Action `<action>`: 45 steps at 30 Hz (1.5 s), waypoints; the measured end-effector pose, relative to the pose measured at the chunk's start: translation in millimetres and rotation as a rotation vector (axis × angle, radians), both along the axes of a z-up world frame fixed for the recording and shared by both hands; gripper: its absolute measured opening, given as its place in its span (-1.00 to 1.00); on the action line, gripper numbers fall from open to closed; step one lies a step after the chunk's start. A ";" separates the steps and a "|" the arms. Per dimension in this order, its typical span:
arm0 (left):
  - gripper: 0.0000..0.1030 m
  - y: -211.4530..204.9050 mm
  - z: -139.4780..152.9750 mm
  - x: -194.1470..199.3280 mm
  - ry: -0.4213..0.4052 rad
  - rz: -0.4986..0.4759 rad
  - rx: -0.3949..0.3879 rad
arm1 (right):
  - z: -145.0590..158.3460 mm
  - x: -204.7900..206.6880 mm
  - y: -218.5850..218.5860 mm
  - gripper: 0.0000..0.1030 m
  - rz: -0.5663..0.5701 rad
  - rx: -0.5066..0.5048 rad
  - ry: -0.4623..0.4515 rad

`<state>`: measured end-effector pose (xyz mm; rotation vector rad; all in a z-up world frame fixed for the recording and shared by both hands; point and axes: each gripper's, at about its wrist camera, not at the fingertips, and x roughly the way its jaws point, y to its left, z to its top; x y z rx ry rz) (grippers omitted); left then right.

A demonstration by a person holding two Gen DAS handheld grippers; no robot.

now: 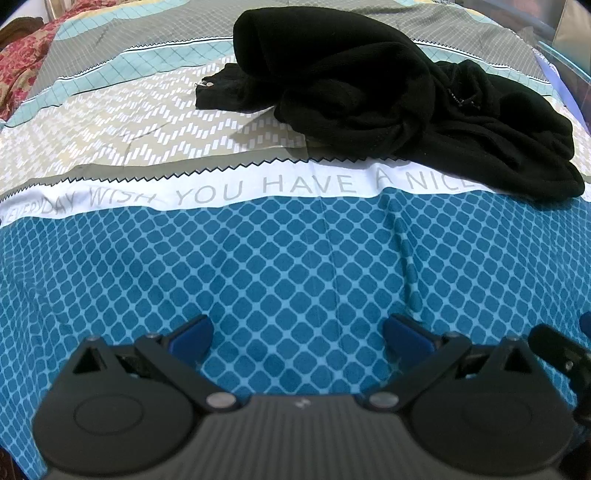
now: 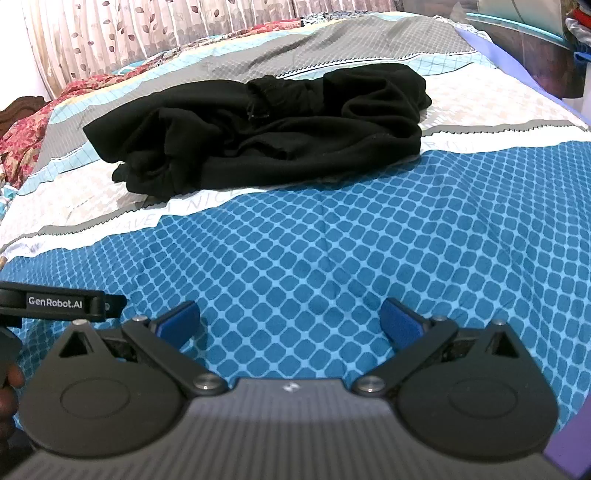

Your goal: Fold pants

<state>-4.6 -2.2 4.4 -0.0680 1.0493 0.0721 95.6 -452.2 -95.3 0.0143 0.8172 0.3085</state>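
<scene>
Pants lie in a black crumpled heap on the bedspread, and every place here is given from that heap. Left of it, at the bed's far edge, a red floral blanket is bunched, well apart from the cloth. Nearer the camera than the heap runs a white printed band with grey lettering; the heap's near right edge overlaps it. Nearer still, over the blue diamond-patterned part of the bedspread and well short of the heap, hangs the left gripper, its blue-padded jaws spread wide with nothing between them. To its right, equally short of the heap, is the right gripper, likewise released and empty; its view shows the pants twisted over themselves, with a ribbed edge near the top of the pile that may be the waistband or a cuff, I cannot tell which. Beyond the heap in that view stands a leaf-patterned curtain. As I judge it, the task is at its very start: no fold is made and the garment is not yet laid flat. The next move calls for both grippers to reach forward to the heap, find the waistband or a leg end, pinch a single layer of it, and draw the cloth out straight before any folding.
</scene>
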 end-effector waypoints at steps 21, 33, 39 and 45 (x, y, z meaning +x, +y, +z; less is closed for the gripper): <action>1.00 4.8 0.7 0.1 -0.013 -0.009 0.014 | -1.1 0.6 -4.9 1.00 0.003 0.033 -0.013; 1.00 -2.4 11.1 -8.5 -0.017 -0.016 0.050 | 6.9 0.7 1.5 1.00 0.025 -0.007 0.017; 1.00 -3.7 22.0 -17.2 -0.045 -0.020 0.078 | 17.8 -1.5 3.4 1.00 0.021 0.020 0.027; 1.00 -2.6 33.4 -23.2 -0.072 -0.022 0.079 | 31.3 -6.1 10.4 1.00 0.046 0.014 -0.024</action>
